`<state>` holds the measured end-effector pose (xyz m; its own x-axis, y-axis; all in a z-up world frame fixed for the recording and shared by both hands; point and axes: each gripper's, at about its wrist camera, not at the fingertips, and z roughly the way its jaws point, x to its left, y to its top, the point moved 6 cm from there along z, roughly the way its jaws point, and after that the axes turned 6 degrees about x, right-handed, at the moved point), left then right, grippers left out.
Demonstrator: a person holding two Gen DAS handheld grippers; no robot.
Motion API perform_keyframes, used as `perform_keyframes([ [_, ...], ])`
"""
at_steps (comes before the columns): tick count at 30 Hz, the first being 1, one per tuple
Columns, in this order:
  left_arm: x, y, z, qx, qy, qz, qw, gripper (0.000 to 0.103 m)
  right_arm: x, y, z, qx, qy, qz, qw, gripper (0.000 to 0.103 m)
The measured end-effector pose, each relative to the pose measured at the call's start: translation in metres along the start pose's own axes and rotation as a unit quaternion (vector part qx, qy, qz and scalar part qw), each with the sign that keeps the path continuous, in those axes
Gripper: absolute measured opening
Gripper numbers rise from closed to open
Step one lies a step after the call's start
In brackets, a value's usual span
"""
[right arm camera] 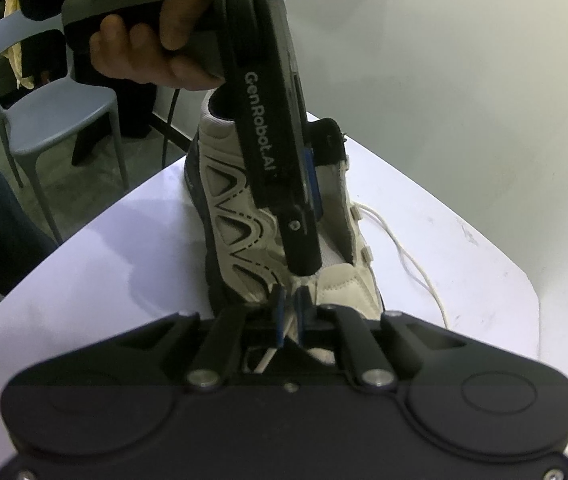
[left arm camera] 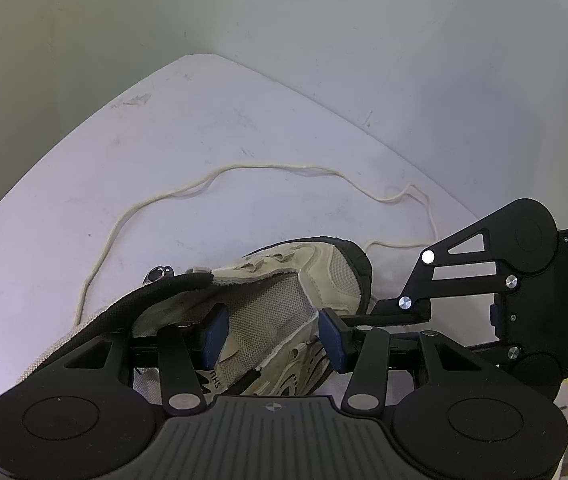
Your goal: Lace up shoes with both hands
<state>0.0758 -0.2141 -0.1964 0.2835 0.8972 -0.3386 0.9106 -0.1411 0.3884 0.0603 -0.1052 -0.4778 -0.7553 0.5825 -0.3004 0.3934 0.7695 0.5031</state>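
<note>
A beige mesh shoe point(left arm camera: 284, 280) with a black sole stands on the white table point(left arm camera: 203, 120). My left gripper point(left arm camera: 273, 334) is open, with its blue pads point(left arm camera: 215, 332) on either side of the tongue at the shoe's opening. A cream lace point(left arm camera: 243, 166) loops over the table behind the shoe toward my right gripper point(left arm camera: 416, 304). In the right wrist view, my right gripper point(right arm camera: 291, 312) is shut on the lace point(right arm camera: 267, 356) at the shoe's point(right arm camera: 235, 208) toe end. The left gripper point(right arm camera: 302, 256) reaches down into the shoe, held by a hand point(right arm camera: 143, 40).
A grey plastic chair point(right arm camera: 55, 112) stands off the table's far left corner. Loose lace point(right arm camera: 404, 248) trails on the table point(right arm camera: 123, 260) to the right of the shoe. Pale walls close in behind the table's corner.
</note>
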Motion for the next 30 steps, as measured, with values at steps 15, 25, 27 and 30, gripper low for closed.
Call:
perform_keyframes([
  [15,0.002,0.001,0.006,0.003,-0.011,-0.003,0.9999,0.044,-0.001,-0.003,-0.017,-0.017,0.008,-0.032,0.999,0.001],
  [25,0.011,-0.001,-0.015,-0.010,-0.019,-0.025,0.9994,0.045,-0.007,-0.007,-0.034,-0.041,-0.005,0.031,0.999,0.028],
  [27,0.013,-0.003,-0.024,-0.011,-0.016,-0.028,0.9994,0.045,-0.006,-0.006,-0.038,-0.041,-0.011,0.032,0.999,0.028],
  [30,0.013,-0.010,-0.032,-0.003,-0.008,-0.010,0.9999,0.045,-0.006,-0.003,-0.039,-0.032,-0.016,0.027,0.999,0.024],
])
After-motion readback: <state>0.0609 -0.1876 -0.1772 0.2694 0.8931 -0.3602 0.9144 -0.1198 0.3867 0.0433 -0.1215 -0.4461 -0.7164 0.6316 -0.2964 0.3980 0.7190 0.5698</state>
